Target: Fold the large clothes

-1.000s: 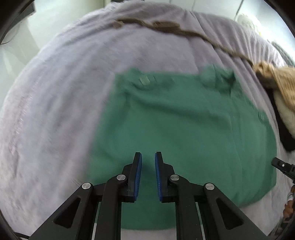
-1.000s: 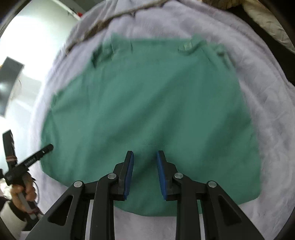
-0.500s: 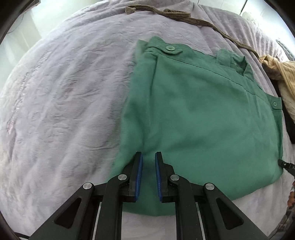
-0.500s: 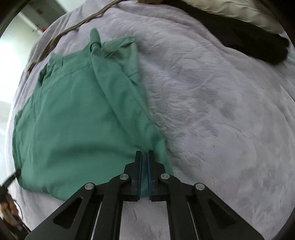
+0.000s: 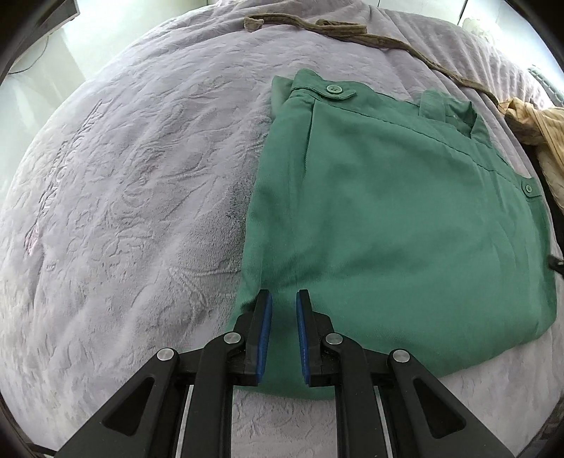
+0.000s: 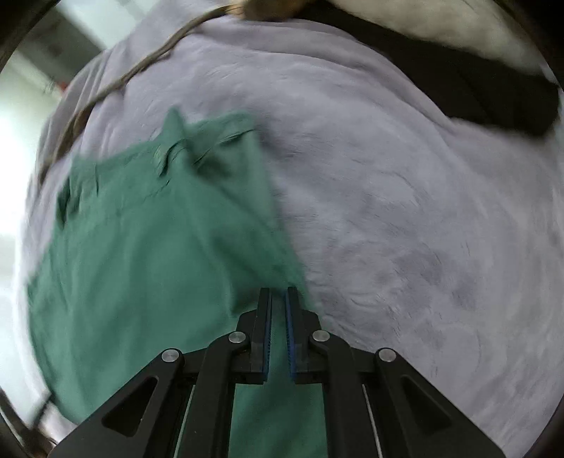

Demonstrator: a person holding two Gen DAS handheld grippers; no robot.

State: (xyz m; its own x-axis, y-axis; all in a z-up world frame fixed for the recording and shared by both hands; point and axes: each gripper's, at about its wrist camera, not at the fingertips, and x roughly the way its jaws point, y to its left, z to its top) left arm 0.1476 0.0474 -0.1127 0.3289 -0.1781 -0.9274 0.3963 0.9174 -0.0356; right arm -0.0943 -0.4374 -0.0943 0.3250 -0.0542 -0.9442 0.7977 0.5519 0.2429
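Folding is judged to be well advanced: the green trousers (image 5: 394, 218) are seen as a compact, roughly square packet on the lilac blanket (image 5: 134, 197), waistband with its button (image 5: 333, 88) toward 12 o'clock in the left wrist view. A further fold, or a final smoothing, may be what is left; this cannot be settled from the pictures.

The left gripper (image 5: 283, 299) is held over the packet's near corner at 6 o'clock, jaws parted with a clear gap and no cloth seen pinched between them. The right gripper (image 6: 278, 294) is placed at the opposite near edge of the trousers (image 6: 148, 267), its jaws drawn almost together with only a narrow slit between the blue pads; whether cloth is caught in that slit cannot be told, as the view is blurred.

An embossed, plush texture is shown by the blanket, which seems to cover a bed. A brown cord (image 5: 352, 33) is laid across it toward 12 o'clock, and a tan garment (image 5: 535, 130) toward 2 o'clock. A black garment (image 6: 476, 88) is seen at 1 o'clock in the right view. Bright light is seen at 10 o'clock.
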